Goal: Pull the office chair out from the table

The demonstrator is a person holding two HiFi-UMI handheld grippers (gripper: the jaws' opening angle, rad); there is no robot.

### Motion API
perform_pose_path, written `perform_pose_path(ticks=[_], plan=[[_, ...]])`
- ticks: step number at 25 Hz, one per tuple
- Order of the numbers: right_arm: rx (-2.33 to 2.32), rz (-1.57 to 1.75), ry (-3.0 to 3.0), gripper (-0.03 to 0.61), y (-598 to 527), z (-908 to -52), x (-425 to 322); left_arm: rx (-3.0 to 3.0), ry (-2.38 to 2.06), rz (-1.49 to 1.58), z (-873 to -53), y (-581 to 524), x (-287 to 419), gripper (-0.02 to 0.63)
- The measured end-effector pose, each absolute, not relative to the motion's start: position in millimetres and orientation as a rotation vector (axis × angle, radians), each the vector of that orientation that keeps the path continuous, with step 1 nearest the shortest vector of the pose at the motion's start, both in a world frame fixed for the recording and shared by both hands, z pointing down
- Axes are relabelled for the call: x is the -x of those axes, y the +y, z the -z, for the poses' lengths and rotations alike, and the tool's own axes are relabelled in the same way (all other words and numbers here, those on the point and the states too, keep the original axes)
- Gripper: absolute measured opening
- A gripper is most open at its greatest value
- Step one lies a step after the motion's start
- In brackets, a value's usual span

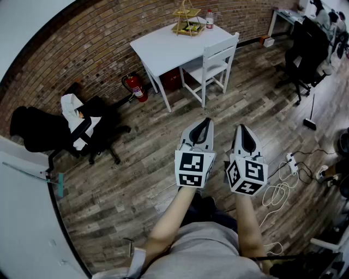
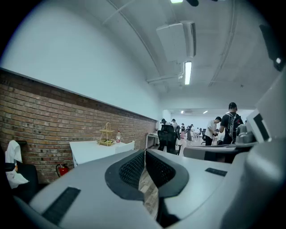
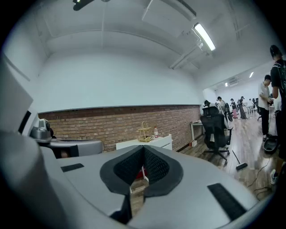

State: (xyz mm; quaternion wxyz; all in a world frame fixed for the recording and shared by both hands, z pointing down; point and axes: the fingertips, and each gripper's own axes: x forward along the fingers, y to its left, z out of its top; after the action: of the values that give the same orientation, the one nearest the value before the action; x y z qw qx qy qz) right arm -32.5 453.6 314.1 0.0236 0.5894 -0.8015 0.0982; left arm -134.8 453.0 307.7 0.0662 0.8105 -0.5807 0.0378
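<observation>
Far left of the white table (image 1: pixel 163 46), against the brick wall (image 1: pixel 82 49), stands a black office chair (image 1: pixel 95 133) with a white garment (image 1: pixel 73 111) draped over it, close to the edge of a pale surface (image 1: pixel 22 207) that may be another table; a red fire extinguisher (image 1: pixel 135 87) sits just left of the white table's legs; a white wooden chair (image 1: pixel 215 62) is tucked against the table's right side; in front of the table, well apart from it, the left gripper (image 1: pixel 205 122) and the right gripper (image 1: pixel 241 128) hang side by side, both aimed toward the table, each with its jaws pressed together and nothing between them; far right of the table a second office chair (image 1: pixel 305 52) stands by a small desk (image 1: pixel 283 16); neither office chair lies ahead of the jaws: one is off to the left, nearer the left gripper, the other off to the right and farther back, nearer the right gripper; which one the task means I cannot tell, but either way the person will likely have to turn aside, close the gap and open the jaws before taking the backrest or an armrest
</observation>
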Motion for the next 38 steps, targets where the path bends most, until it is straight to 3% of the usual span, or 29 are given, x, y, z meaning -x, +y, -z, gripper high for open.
perform_pose_path(ticks=[18,38], plan=[[-1.821,-0.300,-2.495,0.015,451,-317,35,-2.436,-1.757,-0.124,-313,452,134,0.020],[-1.757,-0.335,-2.488,0.015,420,-339,-32,-2.403,-1.778,-0.167,-332,425,76,0.020]])
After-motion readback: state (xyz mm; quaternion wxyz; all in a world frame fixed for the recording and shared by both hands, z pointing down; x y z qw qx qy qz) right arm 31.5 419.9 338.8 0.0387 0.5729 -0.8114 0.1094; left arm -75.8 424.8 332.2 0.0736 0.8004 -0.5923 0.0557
